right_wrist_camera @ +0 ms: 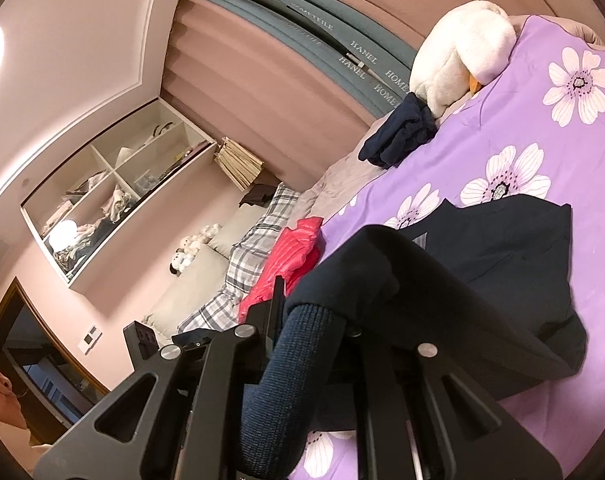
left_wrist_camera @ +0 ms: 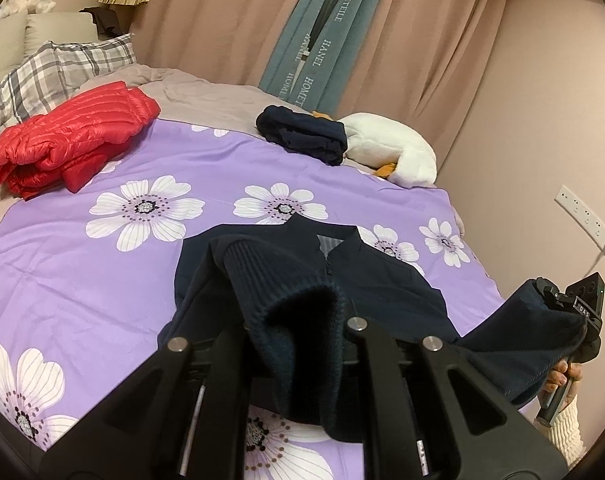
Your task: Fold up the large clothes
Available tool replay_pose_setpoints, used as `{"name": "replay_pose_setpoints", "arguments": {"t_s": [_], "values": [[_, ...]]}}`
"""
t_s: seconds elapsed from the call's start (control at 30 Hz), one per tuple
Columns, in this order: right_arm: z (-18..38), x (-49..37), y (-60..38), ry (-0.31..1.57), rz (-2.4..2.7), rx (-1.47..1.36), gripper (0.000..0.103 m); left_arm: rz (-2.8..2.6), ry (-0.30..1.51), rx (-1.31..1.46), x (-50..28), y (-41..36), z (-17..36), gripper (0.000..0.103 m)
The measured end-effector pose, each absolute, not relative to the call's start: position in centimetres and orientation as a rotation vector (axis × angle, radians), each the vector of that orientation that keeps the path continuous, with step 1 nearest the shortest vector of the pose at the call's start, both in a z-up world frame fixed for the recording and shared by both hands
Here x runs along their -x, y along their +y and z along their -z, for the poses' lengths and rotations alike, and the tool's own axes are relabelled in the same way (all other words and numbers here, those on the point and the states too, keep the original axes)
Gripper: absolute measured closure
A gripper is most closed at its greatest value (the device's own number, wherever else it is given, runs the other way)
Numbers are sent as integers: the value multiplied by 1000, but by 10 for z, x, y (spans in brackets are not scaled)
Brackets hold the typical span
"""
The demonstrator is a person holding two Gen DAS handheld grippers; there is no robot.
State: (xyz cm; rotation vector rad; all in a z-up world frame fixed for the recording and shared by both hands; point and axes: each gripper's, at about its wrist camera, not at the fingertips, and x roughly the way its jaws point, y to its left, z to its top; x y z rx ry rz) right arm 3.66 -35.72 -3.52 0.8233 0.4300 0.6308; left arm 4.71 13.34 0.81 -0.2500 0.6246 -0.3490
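1. Folding under way: a navy jacket (left_wrist_camera: 382, 280) lies collar-away on the purple flowered bedspread (left_wrist_camera: 82, 280), its long axis running straight ahead of both grippers.
2. Left gripper (left_wrist_camera: 298, 344) is clamped on one ribbed cuff (left_wrist_camera: 298, 320); right gripper (right_wrist_camera: 302, 344) is clamped on the other.
3. Judged next: both sleeves lie nearer the hands than the body, so each swings inward across the chest.

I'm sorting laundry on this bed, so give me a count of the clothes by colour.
Navy: 2, the jacket held by both grippers (left, right) and a folded garment
Red: 1, the puffer jacket
Total: 3
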Motion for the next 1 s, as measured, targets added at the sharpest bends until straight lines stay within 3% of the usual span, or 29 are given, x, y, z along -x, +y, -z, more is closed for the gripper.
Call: {"name": "replay_pose_setpoints", "arguments": {"t_s": [1.0], "values": [[32,-44,-354,437,-600,-811,91,328,635,242,-68,137,-3,92]]}}
